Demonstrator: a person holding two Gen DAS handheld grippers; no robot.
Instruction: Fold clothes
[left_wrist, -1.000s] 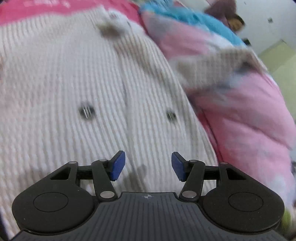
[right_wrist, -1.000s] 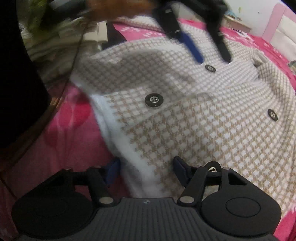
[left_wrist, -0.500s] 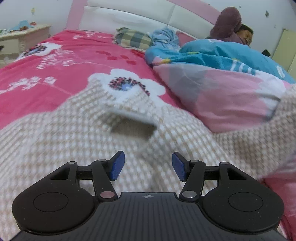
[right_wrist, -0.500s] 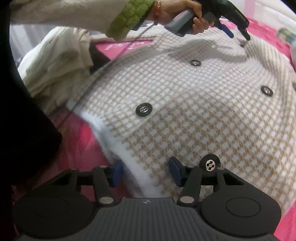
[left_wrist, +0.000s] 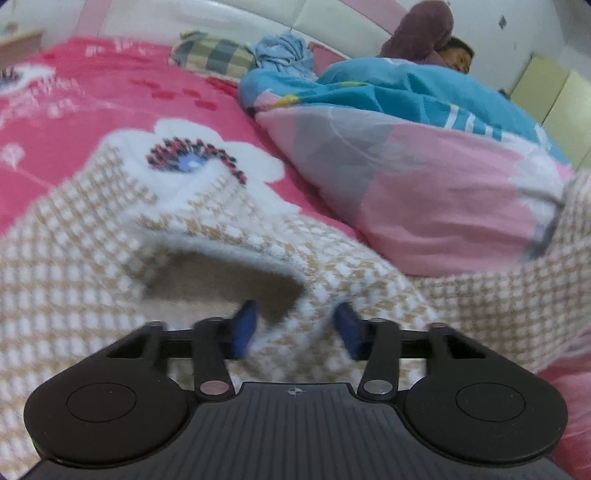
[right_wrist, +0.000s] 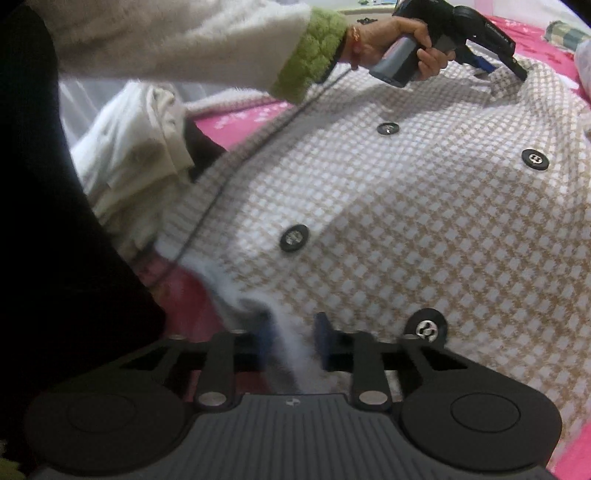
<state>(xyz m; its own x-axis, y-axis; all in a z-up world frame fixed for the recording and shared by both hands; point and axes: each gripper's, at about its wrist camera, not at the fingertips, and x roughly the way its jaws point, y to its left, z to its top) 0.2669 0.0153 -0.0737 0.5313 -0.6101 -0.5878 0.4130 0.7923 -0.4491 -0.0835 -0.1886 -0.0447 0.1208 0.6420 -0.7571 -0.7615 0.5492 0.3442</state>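
A beige-and-white checked cardigan (right_wrist: 406, 221) with dark buttons (right_wrist: 294, 238) lies spread on the pink bed. In the left wrist view its neck opening (left_wrist: 221, 280) gapes just ahead of my left gripper (left_wrist: 295, 330). The jaws are closing and a raised fold of the collar fills the gap between the blue pads. The right wrist view shows the same left gripper (right_wrist: 495, 68) at the far collar, held by a hand (right_wrist: 406, 40) in a cream sleeve. My right gripper (right_wrist: 293, 338) is at the near corner, its jaws closing on the fluffy white hem (right_wrist: 291, 332).
A blue and pink quilt (left_wrist: 424, 166) lies bunched along the cardigan's right side, with a person (left_wrist: 443, 48) lying under it by the headboard. A checked pillow (left_wrist: 214, 55) sits beyond. A pile of cream clothes (right_wrist: 129, 147) lies left of the cardigan.
My left gripper travelled from the buttons up to the neck opening, and its jaws narrowed onto the collar fold. My right gripper stayed at the hem and its jaws closed onto the white edge.
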